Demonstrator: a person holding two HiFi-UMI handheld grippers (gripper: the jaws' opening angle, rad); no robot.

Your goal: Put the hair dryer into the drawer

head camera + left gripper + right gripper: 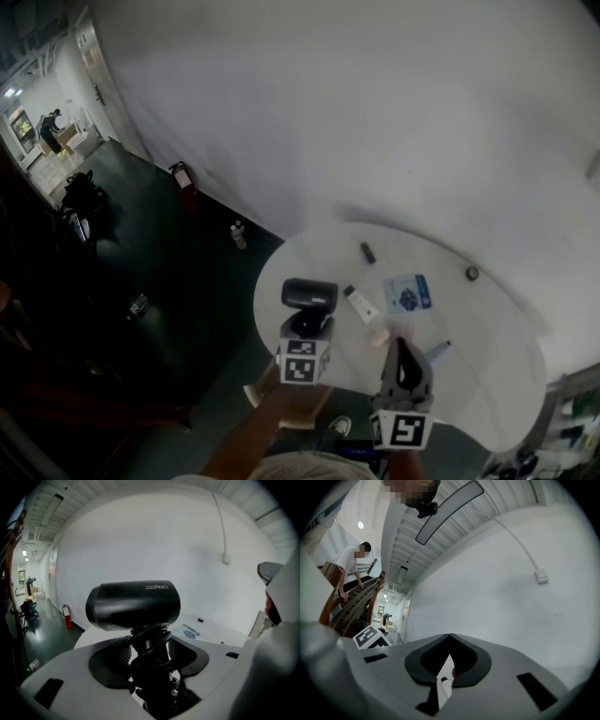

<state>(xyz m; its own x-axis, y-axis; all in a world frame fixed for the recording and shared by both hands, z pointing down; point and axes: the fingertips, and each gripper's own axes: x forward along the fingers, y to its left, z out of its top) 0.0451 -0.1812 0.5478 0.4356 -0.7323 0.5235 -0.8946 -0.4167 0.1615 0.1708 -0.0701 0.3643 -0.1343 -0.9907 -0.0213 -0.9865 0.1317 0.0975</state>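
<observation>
The black hair dryer (309, 293) is lifted above the near left part of the round white table (314, 251). My left gripper (307, 324) is shut on its handle, which has the black cord wound round it. In the left gripper view the dryer's barrel (133, 604) lies crosswise above the jaws, and the left gripper (149, 651) pinches the wrapped handle between its pads. My right gripper (400, 345) hovers to the right over the table's near side. In its own view the right gripper (450, 637) has its tips together with nothing held. No drawer is in view.
On the table lie a white tube (361, 305), a blue and white packet (407, 292), a small black item (367, 252), a dark knob (472, 273) and a pinkish piece (379, 336). A fire extinguisher (183, 178) and a bottle (238, 234) stand on the dark floor to the left.
</observation>
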